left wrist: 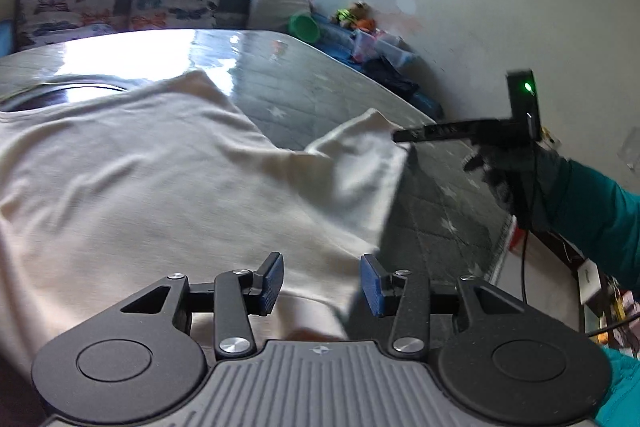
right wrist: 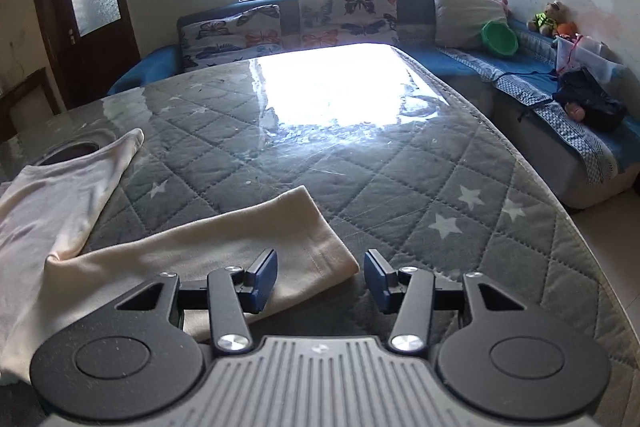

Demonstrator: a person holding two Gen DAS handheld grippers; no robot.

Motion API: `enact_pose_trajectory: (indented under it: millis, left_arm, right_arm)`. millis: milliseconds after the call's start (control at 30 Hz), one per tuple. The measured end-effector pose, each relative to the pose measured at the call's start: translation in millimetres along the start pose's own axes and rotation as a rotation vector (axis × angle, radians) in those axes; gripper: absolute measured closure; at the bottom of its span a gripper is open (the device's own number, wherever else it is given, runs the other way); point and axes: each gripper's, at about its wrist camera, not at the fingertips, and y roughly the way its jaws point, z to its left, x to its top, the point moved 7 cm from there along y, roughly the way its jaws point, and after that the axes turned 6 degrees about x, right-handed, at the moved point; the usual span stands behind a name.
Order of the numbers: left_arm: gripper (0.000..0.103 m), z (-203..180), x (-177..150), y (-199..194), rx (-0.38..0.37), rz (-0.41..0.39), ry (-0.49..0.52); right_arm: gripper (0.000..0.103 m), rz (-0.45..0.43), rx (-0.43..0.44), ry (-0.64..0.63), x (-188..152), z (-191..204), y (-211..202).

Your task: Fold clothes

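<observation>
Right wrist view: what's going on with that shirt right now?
A person with a gripper in each hand is folding a cream shirt spread on a quilted table. The right gripper is open, jaws over the sleeve cuff, gripping nothing. The left gripper is open too, over the shirt's body. No fold has been made yet.

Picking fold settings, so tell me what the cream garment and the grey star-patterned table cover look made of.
Cream long-sleeved garment: seemingly soft matte knit, probably cotton jersey; it drapes in loose wrinkles, with a stitched cuff hem. Grey quilted star-patterned table cover: padded fabric, shown by diamond stitching, apparently under a clear glossy sheet, likely plastic or glass, since window glare and scratches sit on top.
</observation>
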Motion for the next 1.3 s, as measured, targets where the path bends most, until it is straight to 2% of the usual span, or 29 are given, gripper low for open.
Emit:
enact_pose_trajectory:
  millis: [33,100,133,200,333,467,533,667,700,800,867,900,1000,1033,1133,1300]
  left_arm:
    - [0.057,-4,-2,3,-0.004,0.005,0.008]
    - [0.057,-9,-4,7,-0.008,0.015,0.01]
    - [0.057,-11,-5,8,-0.01,0.017,0.011]
    - [0.057,-14,-5,10,-0.014,0.013,0.014]
    - [0.057,-22,-6,15,-0.035,0.017,0.014]
    - [0.055,-32,-9,18,-0.065,0.026,0.034]
    - [0.051,-34,-10,19,-0.073,0.025,0.042]
    - [0.051,-36,-10,20,-0.079,0.022,0.036]
    - [0.051,-36,-9,19,-0.077,0.018,0.032]
    - [0.051,-32,-7,13,-0.066,0.002,0.021]
    - [0.05,-26,-2,3,-0.049,-0.026,0.009]
    - [0.049,-22,1,-2,-0.034,-0.042,0.001]
    - [0.048,-3,10,-18,0.035,-0.088,-0.021]
    - [0.047,7,15,-24,0.071,-0.104,-0.03]
    - [0.047,46,27,-35,0.203,-0.132,-0.1]
    - [0.049,127,43,-43,0.437,-0.134,-0.268]
  right_arm:
    - [0.056,-0.002,-0.003,0.0,0,-1,1]
    - [0.064,-0.005,-0.009,0.0,-1,-2,2]
    - [0.074,-0.007,-0.009,0.002,0,-3,2]
    - [0.086,-0.011,-0.009,0.002,1,-5,1]
    - [0.097,-0.022,-0.043,-0.043,2,-3,-6]
    - [0.098,-0.054,-0.116,-0.078,5,-6,-21]
    - [0.098,-0.041,-0.129,-0.087,1,-7,-22]
    - [0.097,-0.007,-0.141,-0.087,-7,-10,-14]
    - [0.095,-0.008,-0.142,-0.087,-5,-9,-15]
    - [0.079,-0.024,-0.14,-0.095,1,-6,-20]
    - [0.079,-0.034,-0.126,-0.115,7,2,-24]
    - [0.077,-0.042,-0.11,-0.127,11,9,-28]
    - [0.059,-0.064,-0.04,-0.156,22,33,-34]
    - [0.059,-0.065,-0.014,-0.163,24,40,-35]
    - [0.05,-0.055,0.138,-0.177,30,77,-36]
    - [0.05,-0.024,0.341,-0.272,27,144,-30]
